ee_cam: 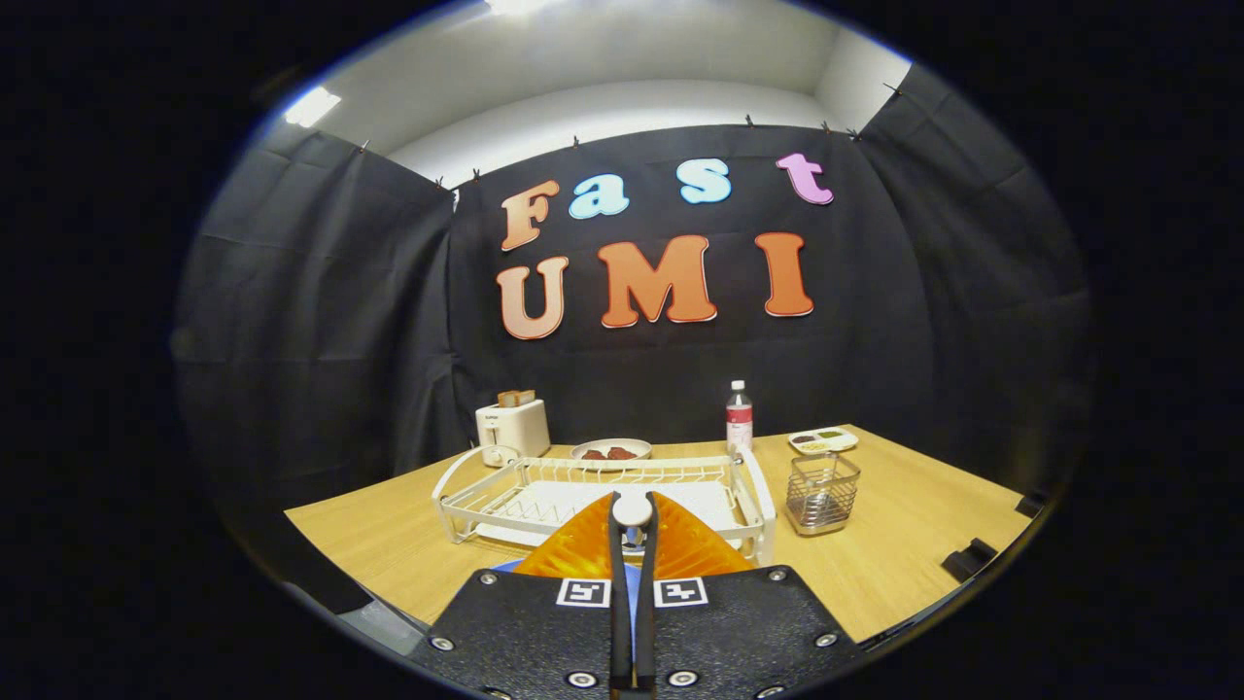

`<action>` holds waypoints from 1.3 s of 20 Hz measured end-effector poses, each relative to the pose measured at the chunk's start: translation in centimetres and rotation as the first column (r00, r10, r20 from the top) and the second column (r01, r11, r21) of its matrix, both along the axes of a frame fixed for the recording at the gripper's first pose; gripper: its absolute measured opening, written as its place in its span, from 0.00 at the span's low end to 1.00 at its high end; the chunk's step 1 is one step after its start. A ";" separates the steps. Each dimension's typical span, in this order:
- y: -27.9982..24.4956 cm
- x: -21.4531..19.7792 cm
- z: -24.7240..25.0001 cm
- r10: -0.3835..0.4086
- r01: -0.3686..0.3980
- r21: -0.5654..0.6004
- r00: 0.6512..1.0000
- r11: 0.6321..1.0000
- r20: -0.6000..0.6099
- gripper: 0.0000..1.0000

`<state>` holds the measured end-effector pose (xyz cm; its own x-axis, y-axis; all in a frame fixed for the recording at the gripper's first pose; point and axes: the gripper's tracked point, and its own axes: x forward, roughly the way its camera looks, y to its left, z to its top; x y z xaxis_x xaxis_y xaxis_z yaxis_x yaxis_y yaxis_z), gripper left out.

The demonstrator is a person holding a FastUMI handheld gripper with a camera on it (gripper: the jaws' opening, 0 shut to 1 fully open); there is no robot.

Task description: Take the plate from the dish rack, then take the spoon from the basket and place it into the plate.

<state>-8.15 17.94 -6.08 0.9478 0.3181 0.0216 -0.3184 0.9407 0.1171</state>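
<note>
Claw (pixel 633 544) pinching a white spoon (pixel 632 509), handle hidden between orange fingers (pixel 573 549), before dish rack (pixel 466 501).

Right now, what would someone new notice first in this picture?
The orange fingers of the gripper, closed on a small white spoon end, stand right up front. Just beyond them sits a white dish rack on the wooden table, with a wire basket beside it.
</note>
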 end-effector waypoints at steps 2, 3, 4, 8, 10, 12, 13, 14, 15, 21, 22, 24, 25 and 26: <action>2.2 0.0 -1.2 0.041 -0.041 0.006 0.999 0.999 -0.024 0.02; 3.1 -0.2 -1.5 0.061 -0.061 0.001 0.998 0.998 -0.029 0.02; 3.9 -0.2 -1.9 0.079 -0.079 -0.007 0.996 0.997 -0.035 0.02; 6.4 0.2 -3.2 0.125 -0.127 -0.022 0.991 0.992 -0.052 0.02; 6.7 0.6 -4.1 0.127 -0.129 -0.023 0.989 0.991 -0.077 0.03; 6.5 1.0 -5.0 0.116 -0.119 -0.027 0.988 0.992 -0.103 0.04; 6.4 1.2 -5.4 0.109 -0.113 -0.032 0.987 0.993 -0.119 0.04; 6.1 1.3 -5.8 0.098 -0.104 -0.036 0.986 0.994 -0.136 0.07; 6.0 1.4 -6.0 0.095 -0.102 -0.036 0.984 0.994 -0.148 0.11; 4.3 1.6 -5.6 0.070 -0.078 -0.047 0.985 0.996 -0.155 0.59; 3.8 1.7 -5.4 0.060 -0.068 -0.046 0.986 0.997 -0.155 0.68; 2.9 2.0 -5.2 0.043 -0.051 -0.047 0.987 0.998 -0.156 0.80; 2.4 2.1 -5.0 0.036 -0.044 -0.048 0.987 0.998 -0.157 0.85; 2.0 2.3 -4.7 0.030 -0.039 -0.051 0.988 0.998 -0.154 0.92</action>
